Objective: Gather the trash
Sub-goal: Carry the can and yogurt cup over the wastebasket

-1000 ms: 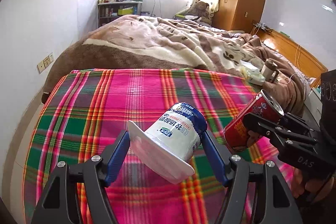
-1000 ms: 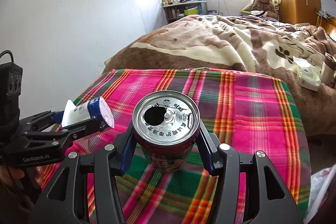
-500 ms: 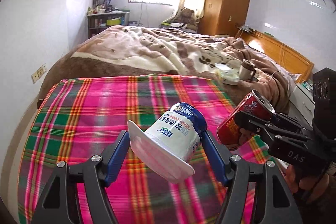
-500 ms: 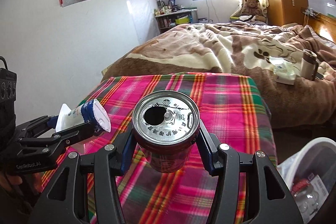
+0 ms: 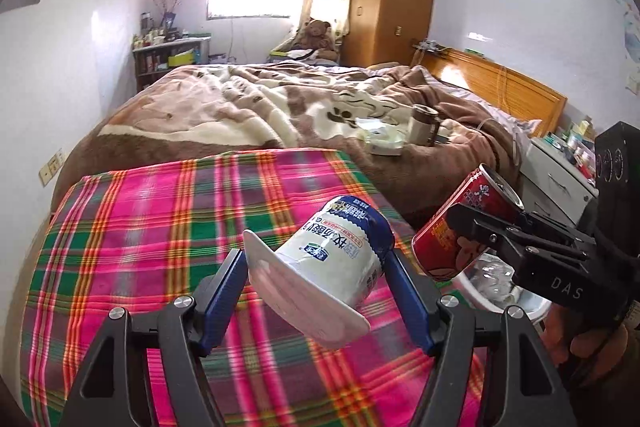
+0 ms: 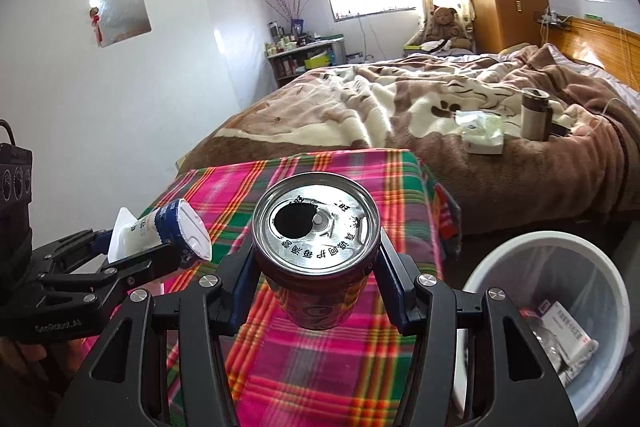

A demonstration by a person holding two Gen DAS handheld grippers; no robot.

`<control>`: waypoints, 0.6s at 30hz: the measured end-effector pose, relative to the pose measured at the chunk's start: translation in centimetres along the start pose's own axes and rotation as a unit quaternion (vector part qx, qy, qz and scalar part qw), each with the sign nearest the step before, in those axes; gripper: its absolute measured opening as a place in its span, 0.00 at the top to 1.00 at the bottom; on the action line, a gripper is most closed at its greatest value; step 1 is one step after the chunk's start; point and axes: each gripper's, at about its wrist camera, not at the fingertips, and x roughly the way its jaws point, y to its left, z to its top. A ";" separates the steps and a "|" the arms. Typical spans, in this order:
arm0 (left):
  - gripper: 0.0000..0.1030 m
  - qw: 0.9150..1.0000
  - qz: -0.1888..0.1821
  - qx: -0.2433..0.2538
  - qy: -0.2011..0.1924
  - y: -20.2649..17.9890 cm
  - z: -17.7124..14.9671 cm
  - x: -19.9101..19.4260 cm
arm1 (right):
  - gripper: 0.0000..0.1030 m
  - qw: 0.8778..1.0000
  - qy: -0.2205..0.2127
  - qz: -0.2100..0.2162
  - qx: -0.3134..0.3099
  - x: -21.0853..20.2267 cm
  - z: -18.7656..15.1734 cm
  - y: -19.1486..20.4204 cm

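since a second ago both grippers have swung off the pink-and-green plaid blanket (image 6: 320,367) toward the round white plastic waste bin (image 6: 500,267), now in view beside its right edge with packaging already inside. the right gripper (image 6: 316,267) is clamped on the red aluminium drink can (image 6: 316,291), upright, just left of the bin. the left gripper (image 5: 320,283) pinches the tilted white-and-blue yogurt cup (image 5: 332,259), further from the bin. both seem carried for dropping in.

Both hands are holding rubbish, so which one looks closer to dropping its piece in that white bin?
Probably the right. Its tongs hold the red can beside the white bin; the left tongs carry the yogurt cup farther over the plaid cloth.
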 end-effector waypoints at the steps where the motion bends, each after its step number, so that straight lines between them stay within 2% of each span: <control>1: 0.31 1.000 -0.001 0.001 -0.001 -0.5 0.0 0.0 | 0.47 1.000 -0.002 -0.004 0.001 -0.4 -0.1 -0.4; 4: 0.31 1.000 -0.004 0.008 -0.003 -2.4 0.0 0.0 | 0.47 1.000 -0.007 -0.021 -0.001 -1.8 -0.3 -1.6; 18: 0.31 0.996 -0.078 0.045 0.016 -12.6 -0.3 3.0 | 0.47 0.994 -0.008 -0.101 0.045 -6.5 -1.7 -9.5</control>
